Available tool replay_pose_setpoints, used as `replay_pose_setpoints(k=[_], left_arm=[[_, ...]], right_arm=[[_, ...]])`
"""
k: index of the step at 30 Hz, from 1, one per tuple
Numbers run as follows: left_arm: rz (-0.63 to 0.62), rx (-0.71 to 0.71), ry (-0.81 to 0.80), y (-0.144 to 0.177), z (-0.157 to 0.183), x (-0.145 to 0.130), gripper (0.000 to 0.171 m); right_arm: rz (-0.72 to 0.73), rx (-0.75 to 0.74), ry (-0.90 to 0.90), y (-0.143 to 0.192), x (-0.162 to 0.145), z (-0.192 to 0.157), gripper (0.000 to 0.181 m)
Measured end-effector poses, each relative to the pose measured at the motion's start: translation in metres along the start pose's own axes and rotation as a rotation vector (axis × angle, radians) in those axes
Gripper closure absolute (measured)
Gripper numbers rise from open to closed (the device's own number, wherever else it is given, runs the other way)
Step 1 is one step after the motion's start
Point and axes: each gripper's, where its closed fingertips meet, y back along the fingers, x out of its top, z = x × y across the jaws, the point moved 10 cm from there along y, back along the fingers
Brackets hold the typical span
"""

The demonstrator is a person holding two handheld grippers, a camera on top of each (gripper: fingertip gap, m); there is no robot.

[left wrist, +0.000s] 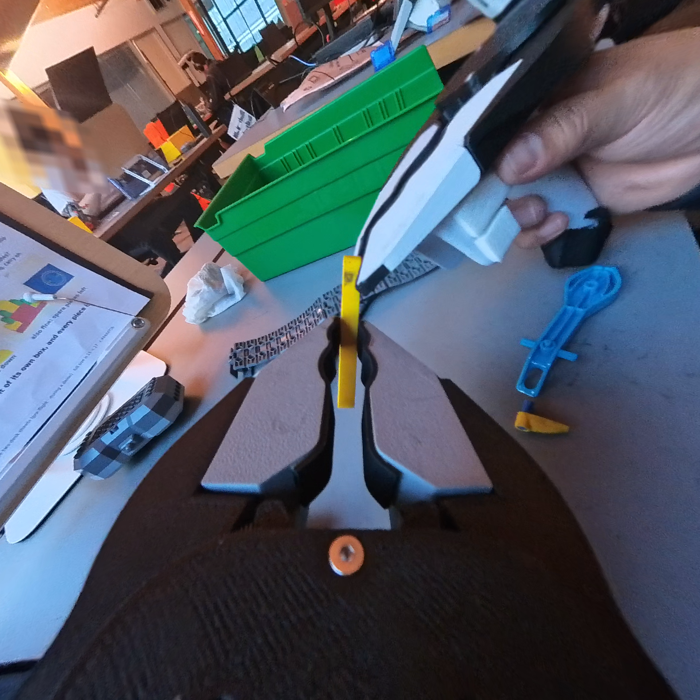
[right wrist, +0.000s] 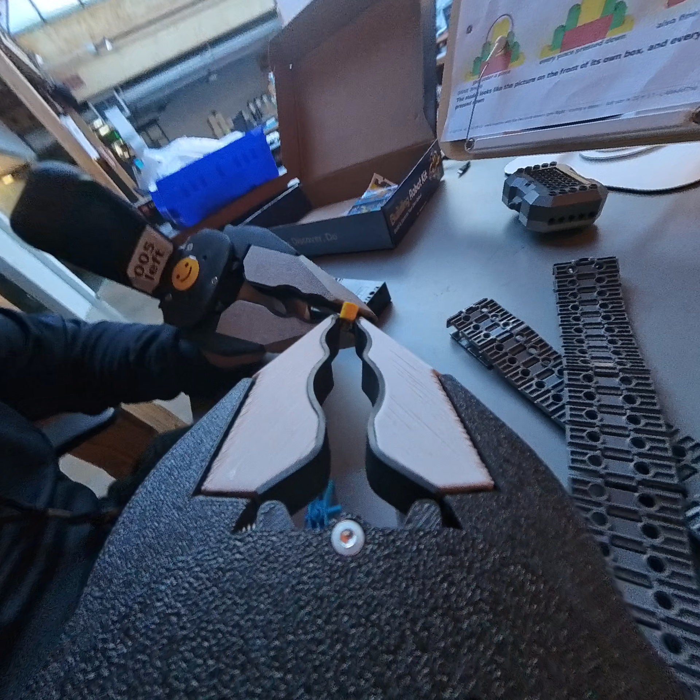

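My left gripper (left wrist: 348, 327) is shut on a thin yellow strip (left wrist: 347, 378) and holds it upright above the grey table (left wrist: 625, 492). My right gripper (right wrist: 346, 322) is shut on the strip's upper end (right wrist: 348, 311). In the left wrist view the right gripper (left wrist: 365, 282) reaches in from the upper right, held by a bare hand (left wrist: 613, 128). In the right wrist view the left gripper (right wrist: 333, 310) comes in from the left, held by an arm in a dark sleeve (right wrist: 75, 360). Grey track strips (left wrist: 288, 333) lie on the table just behind the yellow strip.
A green bin (left wrist: 322, 189) stands behind. A blue plastic tool (left wrist: 560, 333) and a small yellow piece (left wrist: 541, 424) lie right. A grey block model (left wrist: 128, 428), crumpled paper (left wrist: 212, 295) and a board with a printed sheet (left wrist: 57, 322) are left. An open box (right wrist: 352, 223) stands farther off. The grippers are tip to tip, or close to it. My left gripper's tips are some 11 centimetres from the small yellow piece (left wrist: 541, 424).
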Motion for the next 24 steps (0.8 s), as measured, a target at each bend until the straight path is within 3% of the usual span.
replay_pose_setpoints(k=[12,19,21,24], left_arm=[[-0.129,-0.026,-0.205,-0.008,0.015,-0.004,0.164],[-0.202,0.016,-0.302,-0.013,0.019,-0.008,0.164],[-0.142,0.049,-0.239,-0.006,0.01,-0.003,0.164],[-0.159,0.047,-0.193,-0.003,0.003,-0.008,0.164]], right_arm=[[-0.327,-0.053,0.328,0.002,-0.001,-0.008,0.179],[-0.545,-0.18,0.661,-0.007,-0.004,-0.022,0.181],[-0.668,-0.277,0.774,-0.005,-0.013,-0.013,0.181],[-0.539,-0.233,0.693,0.001,-0.008,-0.016,0.181]])
